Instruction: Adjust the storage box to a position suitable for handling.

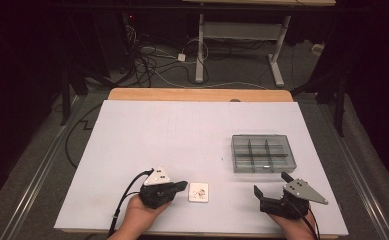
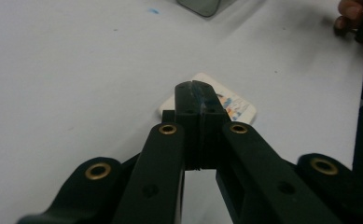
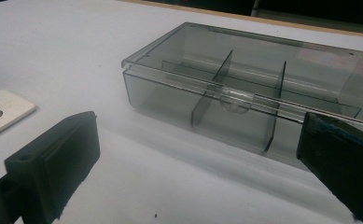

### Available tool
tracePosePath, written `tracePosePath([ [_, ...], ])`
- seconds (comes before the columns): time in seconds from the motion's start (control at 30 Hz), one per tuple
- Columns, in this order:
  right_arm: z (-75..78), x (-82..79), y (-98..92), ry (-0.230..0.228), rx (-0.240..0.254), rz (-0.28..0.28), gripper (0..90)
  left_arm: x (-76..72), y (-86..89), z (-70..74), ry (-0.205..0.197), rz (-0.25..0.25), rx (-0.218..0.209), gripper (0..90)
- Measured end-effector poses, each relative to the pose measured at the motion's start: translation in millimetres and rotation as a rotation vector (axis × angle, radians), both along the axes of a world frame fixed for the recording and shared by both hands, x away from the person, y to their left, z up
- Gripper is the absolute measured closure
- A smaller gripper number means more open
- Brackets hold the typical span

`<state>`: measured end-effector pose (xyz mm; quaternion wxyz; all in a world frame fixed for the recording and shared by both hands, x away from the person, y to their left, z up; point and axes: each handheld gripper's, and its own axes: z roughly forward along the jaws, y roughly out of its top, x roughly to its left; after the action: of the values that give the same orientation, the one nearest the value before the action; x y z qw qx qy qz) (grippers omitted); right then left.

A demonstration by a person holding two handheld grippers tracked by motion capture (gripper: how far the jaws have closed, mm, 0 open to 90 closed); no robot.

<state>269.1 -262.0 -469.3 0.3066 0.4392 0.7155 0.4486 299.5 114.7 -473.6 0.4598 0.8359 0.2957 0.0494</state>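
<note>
I've got the left gripper (image 1: 182, 186) low at the near edge of the desk (image 1: 147, 130), left of centre, and its jaws are clenched tight, pad against pad, with nothing between them. In the left gripper view the closed tips sit right over the near edge of the small white card (image 2: 237, 108); I can't tell whether they touch it or ride just above it. That card (image 1: 198, 192) lies flat on the desk close to the near edge, roughly mid-width, just beside the left gripper's tips, printed side up with a little cartoon figure on it.

Over on my other side, the right gripper (image 1: 272, 184) sits near the near right corner, jaws spread wide and released, holding nothing. In the right gripper view both pads stand well apart, and between them, a bit farther on, there's the smoky clear compartment box (image 3: 244, 93). Its lid is down, with a small round latch tab on the front wall, and dividers showing through the plastic.

From the high view the box (image 1: 263, 153) rests on the right half of the desk, just beyond the right gripper, apart from the card.
</note>
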Motion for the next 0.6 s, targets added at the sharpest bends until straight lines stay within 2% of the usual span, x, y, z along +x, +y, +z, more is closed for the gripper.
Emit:
tracePosePath([
  [0.1,-0.2,-0.4,-1.2,0.000,0.000,-0.001,0.0,0.0,-16.0,-2.3,0.002,-0.032,0.020,87.9],
  [0.13,-0.2,-0.4,-1.2,0.000,0.000,-0.001,0.0,0.0,-16.0,-2.3,0.002,-0.032,0.020,87.8],
  [0.2,0.0,-1.3,-1.9,-0.001,-0.001,-0.001,0.0,0.9,-28.3,-4.6,0.017,-0.053,0.028,87.9],
  [0.23,0.0,-1.9,-2.0,0.000,0.001,-0.003,0.0,0.9,-28.3,-4.6,0.017,-0.053,0.028,87.8],
  [0.3,0.2,-2.6,-2.4,-0.001,0.001,-0.003,0.0,0.2,-41.2,-5.3,0.021,-0.080,0.046,87.9],
  [0.37,0.4,-3.3,-2.8,-0.002,0.002,-0.003,0.0,-0.1,-45.0,-5.5,0.022,-0.089,0.053,87.9],
  [0.5,0.7,-3.9,-3.3,-0.003,0.001,-0.006,0.0,-4.1,-65.4,-8.5,0.024,-0.140,0.105,87.9],
  [0.6,0.9,-4.0,-3.5,-0.005,0.001,-0.006,0.0,-5.1,-70.8,-10.0,0.022,-0.151,0.130,87.8],
])
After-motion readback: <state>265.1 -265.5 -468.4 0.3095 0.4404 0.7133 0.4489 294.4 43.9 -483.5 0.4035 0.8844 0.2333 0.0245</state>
